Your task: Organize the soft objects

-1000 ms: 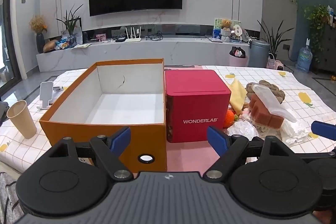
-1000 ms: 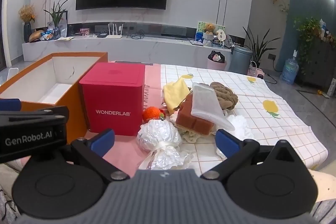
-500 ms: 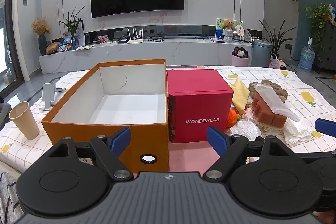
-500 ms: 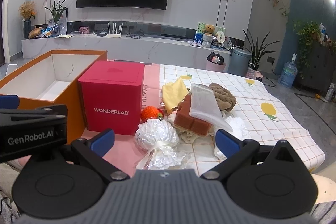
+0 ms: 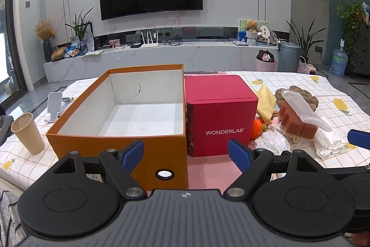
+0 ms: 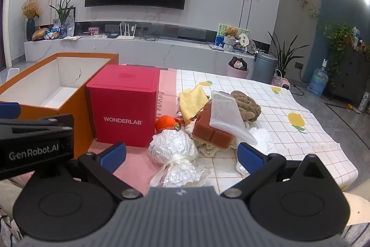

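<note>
An empty orange cardboard box [image 5: 120, 145] stands on the table with a red WONDERLAB box [image 5: 222, 112] against its right side. Right of that lies a heap of soft things: a yellow cloth [image 6: 193, 100], a brown knitted lump [image 6: 246, 105], a rust-orange sponge [image 6: 211, 130] under a clear plastic pouch [image 6: 225, 116], an orange crocheted ball [image 6: 164, 122], a white wrapped bundle tied with ribbon [image 6: 172, 149] and white tissue [image 6: 262, 139]. My left gripper [image 5: 186, 155] is open before the two boxes. My right gripper [image 6: 182, 155] is open just short of the white bundle.
A paper cup [image 5: 27, 133] and a white phone stand [image 5: 54, 105] sit left of the orange box. The checked tablecloth [image 6: 300, 138] ends at the table's right edge. Beyond the table are a TV wall, a low marble shelf, bins and plants.
Both grippers have drawn back and risen slightly, so the boxes and the heap sit a little lower and smaller in view. Nothing on the table has moved.
</note>
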The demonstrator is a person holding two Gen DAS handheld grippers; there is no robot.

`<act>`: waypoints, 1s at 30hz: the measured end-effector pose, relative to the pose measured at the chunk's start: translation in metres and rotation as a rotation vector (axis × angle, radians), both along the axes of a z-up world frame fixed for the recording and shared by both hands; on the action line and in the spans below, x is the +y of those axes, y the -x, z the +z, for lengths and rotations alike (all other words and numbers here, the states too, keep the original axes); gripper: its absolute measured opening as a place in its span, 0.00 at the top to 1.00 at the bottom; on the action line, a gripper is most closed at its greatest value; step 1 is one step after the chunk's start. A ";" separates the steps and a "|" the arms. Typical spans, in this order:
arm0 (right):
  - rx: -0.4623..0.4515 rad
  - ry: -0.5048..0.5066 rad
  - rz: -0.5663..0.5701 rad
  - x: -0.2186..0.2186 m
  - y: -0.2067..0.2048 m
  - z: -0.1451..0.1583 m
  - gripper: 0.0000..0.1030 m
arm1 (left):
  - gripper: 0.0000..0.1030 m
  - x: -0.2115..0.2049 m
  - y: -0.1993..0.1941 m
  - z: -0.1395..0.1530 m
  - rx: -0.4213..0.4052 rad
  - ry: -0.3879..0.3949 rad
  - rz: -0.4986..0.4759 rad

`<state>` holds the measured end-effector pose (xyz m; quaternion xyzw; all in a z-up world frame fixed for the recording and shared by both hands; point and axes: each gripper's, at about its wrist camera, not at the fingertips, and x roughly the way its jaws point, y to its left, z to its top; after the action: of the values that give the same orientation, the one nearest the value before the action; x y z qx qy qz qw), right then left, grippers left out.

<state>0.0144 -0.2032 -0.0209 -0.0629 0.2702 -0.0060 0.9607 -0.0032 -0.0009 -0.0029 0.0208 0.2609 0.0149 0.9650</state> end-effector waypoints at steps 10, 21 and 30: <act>0.007 0.007 0.000 0.000 -0.002 -0.002 0.03 | 0.06 0.000 -0.003 -0.003 0.017 0.000 0.006; 0.005 0.029 0.003 0.002 -0.002 -0.004 0.03 | 0.06 0.000 -0.003 -0.003 0.015 -0.015 0.004; 0.006 0.035 0.007 0.003 -0.002 -0.003 0.03 | 0.06 0.000 -0.004 -0.005 0.026 -0.014 0.012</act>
<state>0.0161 -0.2005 -0.0240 -0.0805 0.2726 -0.0073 0.9587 0.0009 -0.0005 -0.0077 0.0264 0.2734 0.0224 0.9613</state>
